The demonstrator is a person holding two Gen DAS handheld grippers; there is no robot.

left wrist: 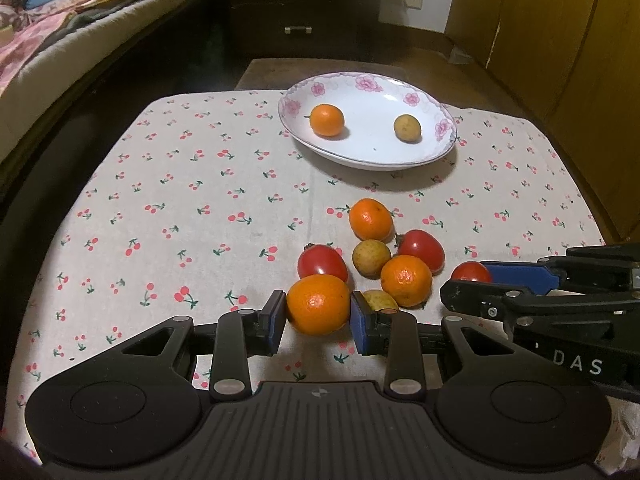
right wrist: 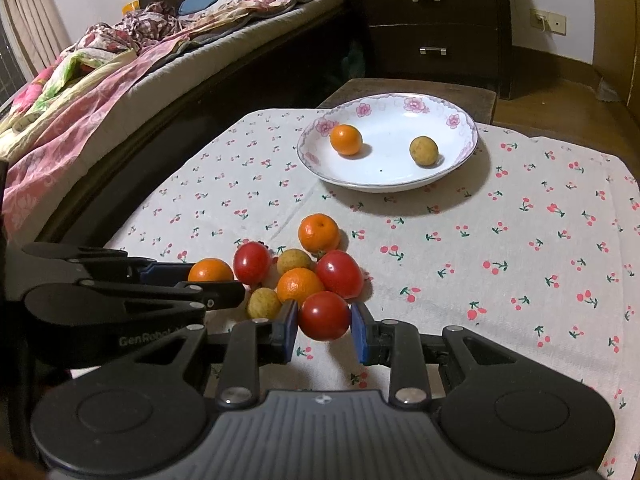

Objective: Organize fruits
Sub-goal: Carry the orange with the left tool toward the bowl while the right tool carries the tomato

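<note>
Item one: my left gripper, clenched on an orange at the pile's near edge. Item two: my right gripper, grasping a tomato. Step: pickup. Next, I judge: lift both, carry to plate.

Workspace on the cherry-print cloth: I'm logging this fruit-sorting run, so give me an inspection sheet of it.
Surface: cherry-print tablecloth, flat.
Job's things: floral plate holds one orange and one yellow-brown fruit; loose pile of oranges, tomatoes and yellow-brown fruits in front.
Clutter: nothing seen.
Grippers: left gripper shut on large orange; right gripper shut on tomato.
Cables: one plugged into wall socket.
Surroundings: bed with bedding, dark drawer chest.
</note>
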